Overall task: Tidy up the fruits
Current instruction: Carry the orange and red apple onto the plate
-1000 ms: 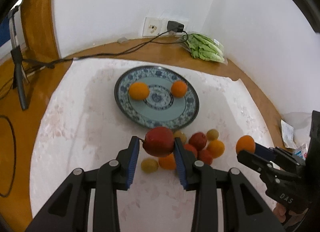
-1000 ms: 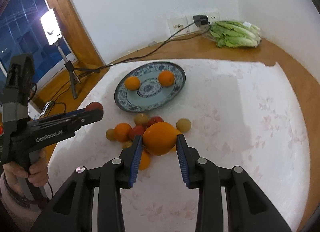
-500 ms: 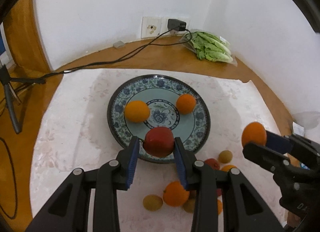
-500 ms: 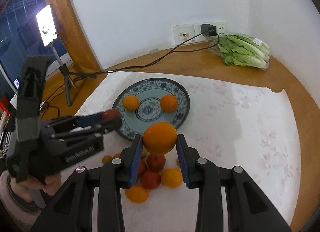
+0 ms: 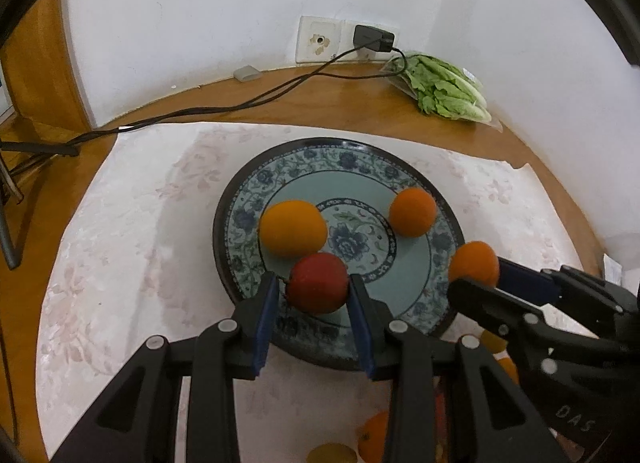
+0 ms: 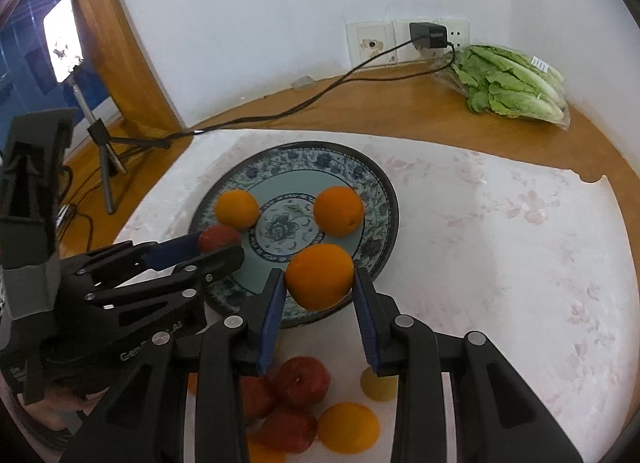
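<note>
A blue patterned plate [image 5: 344, 159] [image 6: 376, 183] lies on a pale floral cloth and holds two oranges [image 5: 293, 228] [image 5: 413, 212]. My left gripper [image 5: 314, 297] is shut on a red apple [image 5: 318, 283] and holds it over the plate's near left part. My right gripper [image 6: 320, 295] is shut on an orange [image 6: 320, 276] over the plate's near rim. In the left wrist view the right gripper and its orange [image 5: 474, 263] show at the right. Several loose red apples [image 6: 304, 379] and small orange and yellow fruits [image 6: 348, 427] lie on the cloth in front of the plate.
A bag of lettuce [image 5: 444, 87] [image 6: 512, 83] lies at the back right by the wall. A black cable [image 5: 240, 105] runs from a wall socket charger [image 5: 374, 37] across the wooden table. A phone on a tripod [image 6: 64, 39] stands at the left.
Both grippers have moved forward from the fruit pile to over the plate, each still holding its fruit. The plate looks larger and closer in both views.
</note>
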`<action>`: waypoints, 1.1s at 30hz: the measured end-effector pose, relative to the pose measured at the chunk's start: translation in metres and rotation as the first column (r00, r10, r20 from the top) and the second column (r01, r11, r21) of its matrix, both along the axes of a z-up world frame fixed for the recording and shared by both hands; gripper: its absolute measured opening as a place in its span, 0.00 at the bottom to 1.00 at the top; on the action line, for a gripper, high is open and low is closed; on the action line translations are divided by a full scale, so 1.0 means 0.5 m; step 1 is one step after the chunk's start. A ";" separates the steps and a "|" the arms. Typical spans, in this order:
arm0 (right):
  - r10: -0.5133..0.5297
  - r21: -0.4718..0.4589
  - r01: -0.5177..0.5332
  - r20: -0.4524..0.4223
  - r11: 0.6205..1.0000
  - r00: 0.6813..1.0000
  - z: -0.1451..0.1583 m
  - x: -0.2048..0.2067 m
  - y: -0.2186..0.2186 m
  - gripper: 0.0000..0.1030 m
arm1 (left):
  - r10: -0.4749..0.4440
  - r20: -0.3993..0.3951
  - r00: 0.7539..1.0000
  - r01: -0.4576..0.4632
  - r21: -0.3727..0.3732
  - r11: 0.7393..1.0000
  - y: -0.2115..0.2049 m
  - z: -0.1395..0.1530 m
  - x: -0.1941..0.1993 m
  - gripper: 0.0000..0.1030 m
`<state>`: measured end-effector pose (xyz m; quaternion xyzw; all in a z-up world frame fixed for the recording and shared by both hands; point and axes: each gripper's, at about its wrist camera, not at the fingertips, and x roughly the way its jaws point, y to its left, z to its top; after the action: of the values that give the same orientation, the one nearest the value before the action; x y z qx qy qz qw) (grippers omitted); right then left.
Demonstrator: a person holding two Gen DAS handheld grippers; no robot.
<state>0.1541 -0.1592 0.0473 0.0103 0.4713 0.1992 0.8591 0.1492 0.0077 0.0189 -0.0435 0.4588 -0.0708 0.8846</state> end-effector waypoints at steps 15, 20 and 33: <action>0.023 -0.050 -0.021 0.029 0.999 0.999 -0.028 0.029 0.018 0.34 | 0.001 0.016 1.000 -0.001 0.020 1.000 -0.003 -0.014 0.038 0.35; 0.035 -0.064 -0.033 0.042 0.997 0.998 -0.033 0.032 0.022 0.34 | -0.006 0.033 0.999 0.004 0.054 0.999 -0.006 -0.016 0.043 0.35; 0.020 -0.025 -0.019 0.034 1.000 0.999 -0.027 0.029 0.014 0.37 | -0.007 0.021 1.000 0.006 0.056 0.998 -0.004 -0.004 0.033 0.50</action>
<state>0.1687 -0.1519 0.0338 -0.0081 0.4590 0.2020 0.8651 0.1657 0.0058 0.0167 -0.0166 0.4513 -0.0615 0.8901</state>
